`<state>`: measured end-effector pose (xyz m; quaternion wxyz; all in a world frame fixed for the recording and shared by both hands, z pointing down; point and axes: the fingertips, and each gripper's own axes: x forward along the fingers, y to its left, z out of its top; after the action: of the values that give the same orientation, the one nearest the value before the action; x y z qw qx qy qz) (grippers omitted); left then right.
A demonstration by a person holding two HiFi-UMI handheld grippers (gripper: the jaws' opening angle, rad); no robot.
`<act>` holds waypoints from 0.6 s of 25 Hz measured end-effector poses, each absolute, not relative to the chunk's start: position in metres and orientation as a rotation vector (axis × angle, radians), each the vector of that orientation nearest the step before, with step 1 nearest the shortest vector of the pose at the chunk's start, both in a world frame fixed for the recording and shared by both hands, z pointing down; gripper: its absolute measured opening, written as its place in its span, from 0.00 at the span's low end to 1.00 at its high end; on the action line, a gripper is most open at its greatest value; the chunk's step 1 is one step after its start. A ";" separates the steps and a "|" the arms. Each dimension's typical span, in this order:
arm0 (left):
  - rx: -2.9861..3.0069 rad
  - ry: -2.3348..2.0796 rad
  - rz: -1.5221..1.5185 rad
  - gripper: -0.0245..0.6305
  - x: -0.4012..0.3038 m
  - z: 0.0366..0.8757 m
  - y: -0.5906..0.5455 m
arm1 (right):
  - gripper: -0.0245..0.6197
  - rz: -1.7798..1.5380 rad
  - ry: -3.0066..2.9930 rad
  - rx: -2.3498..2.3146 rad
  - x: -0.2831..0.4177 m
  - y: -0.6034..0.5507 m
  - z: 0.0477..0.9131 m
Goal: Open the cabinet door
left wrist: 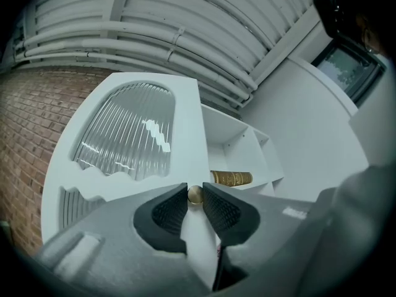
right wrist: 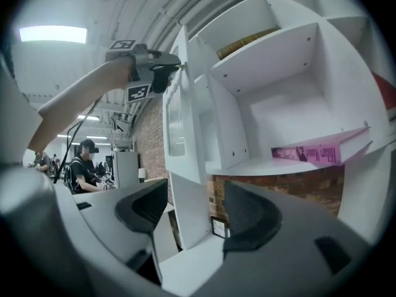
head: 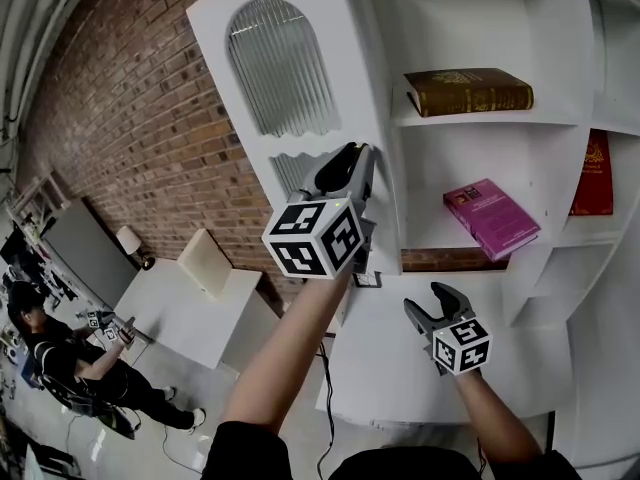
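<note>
Snugly, door knob (left wrist: pixel 194 195) between jaws, left hand-held gripper (left wrist: pixel 195 197)

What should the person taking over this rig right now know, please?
Left tool: shut on the small round brass knob of the white cabinet door with the arched ribbed-glass pane.
Right tool: open and empty, low in front of the white shelf cabinet, touching nothing.
Done: the door is swung well out, and the shelves with the brown hardback book and the pink book are exposed.
Left: probably swing the door a little wider if needed, then release the knob.
</note>
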<state>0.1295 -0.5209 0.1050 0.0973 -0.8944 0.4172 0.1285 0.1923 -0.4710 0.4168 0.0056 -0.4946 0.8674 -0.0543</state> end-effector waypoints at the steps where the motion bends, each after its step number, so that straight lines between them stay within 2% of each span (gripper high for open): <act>1: -2.652 1.239 0.383 0.17 0.128 0.105 -0.519 | 0.48 -0.190 2.715 -1.516 0.189 -0.473 0.414; 6: -2.665 1.243 0.386 0.17 0.123 0.105 -0.512 | 0.47 -0.197 2.755 -1.434 0.171 -0.485 0.411; 10: -2.647 1.260 0.388 0.16 0.123 0.105 -0.511 | 0.41 -0.191 2.787 -1.404 0.162 -0.497 0.416; 15: -2.634 1.275 0.373 0.16 0.124 0.106 -0.511 | 0.40 -0.241 2.791 -1.382 0.157 -0.515 0.425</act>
<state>0.1238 -0.5111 0.1061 0.0954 -0.8887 0.4303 0.1259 0.1566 -0.5153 0.4252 0.0088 -0.4423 0.8935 -0.0772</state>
